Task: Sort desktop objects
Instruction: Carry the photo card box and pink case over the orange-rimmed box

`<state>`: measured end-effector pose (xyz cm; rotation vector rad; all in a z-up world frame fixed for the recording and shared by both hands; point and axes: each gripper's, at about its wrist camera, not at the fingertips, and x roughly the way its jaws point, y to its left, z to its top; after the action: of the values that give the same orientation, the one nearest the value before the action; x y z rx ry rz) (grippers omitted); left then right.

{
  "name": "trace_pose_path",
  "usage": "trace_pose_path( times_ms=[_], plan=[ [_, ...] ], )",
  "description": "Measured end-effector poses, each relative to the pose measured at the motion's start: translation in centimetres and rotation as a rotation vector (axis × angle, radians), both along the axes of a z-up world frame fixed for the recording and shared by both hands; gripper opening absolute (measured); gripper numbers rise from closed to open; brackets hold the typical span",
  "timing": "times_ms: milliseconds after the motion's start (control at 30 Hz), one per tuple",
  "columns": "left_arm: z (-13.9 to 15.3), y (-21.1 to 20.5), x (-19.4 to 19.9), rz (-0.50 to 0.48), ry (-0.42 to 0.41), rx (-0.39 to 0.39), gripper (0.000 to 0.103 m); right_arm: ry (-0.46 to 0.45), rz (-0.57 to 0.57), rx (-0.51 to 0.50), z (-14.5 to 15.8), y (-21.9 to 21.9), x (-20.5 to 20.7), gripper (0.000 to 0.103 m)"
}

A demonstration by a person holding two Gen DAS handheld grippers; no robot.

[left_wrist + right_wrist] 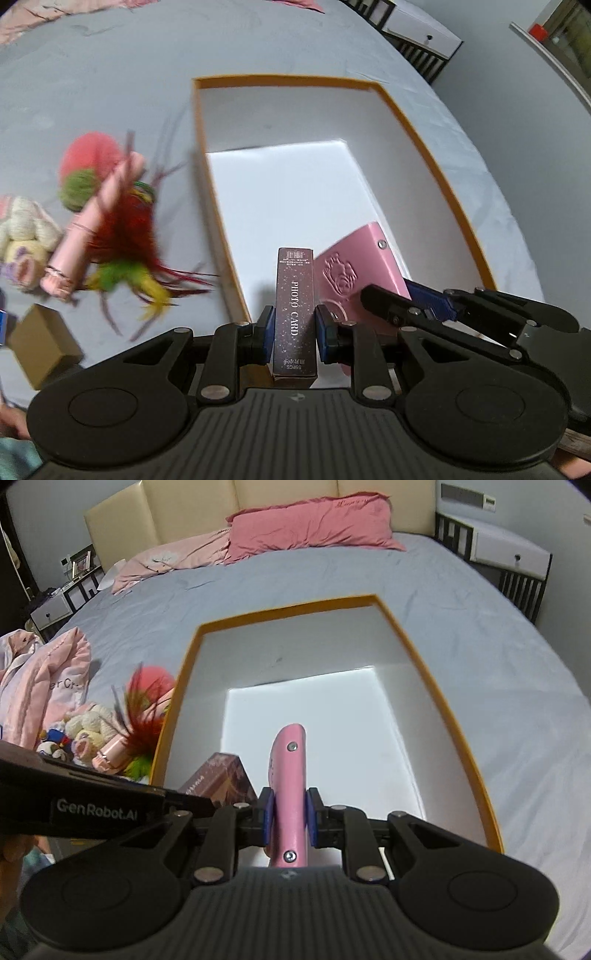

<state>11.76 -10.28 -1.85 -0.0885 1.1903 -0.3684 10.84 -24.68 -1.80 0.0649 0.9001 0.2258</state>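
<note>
Left wrist view: the left gripper (294, 325) is clamping a glittery dark card box (295, 314), long axis pointing forward over the orange-rimmed box (439, 170); the right gripper (288, 814) is pinching a smooth pink case (290, 786) edge-on.

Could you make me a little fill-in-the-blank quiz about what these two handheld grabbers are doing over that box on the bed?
1. The left gripper is clamped on a dark speckled carton printed with the words ____.
2. The right gripper holds a flat metal case coloured ____.
3. Both held things hang above an open white box with an ____ rim.
4. The red and green feather toy lies on the grey bedsheet, ____ the box.

Missing words: PHOTO CARD; pink; orange; outside
</note>
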Motion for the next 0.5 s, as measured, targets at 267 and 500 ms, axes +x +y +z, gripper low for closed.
trace_pose_path(
  times_ms=[267,500],
  plan=[
    [0.4,4.0,-0.3,0.038,0.003,0.013,0.025,0.023,0.034,0.040,-0.4,3.5,-0.2,0.018],
    [0.6,4.5,-0.6,0.024,0.021,0.032,0.025,0.067,0.033,0.062,-0.8,4.4,-0.6,0.019]
  ],
)
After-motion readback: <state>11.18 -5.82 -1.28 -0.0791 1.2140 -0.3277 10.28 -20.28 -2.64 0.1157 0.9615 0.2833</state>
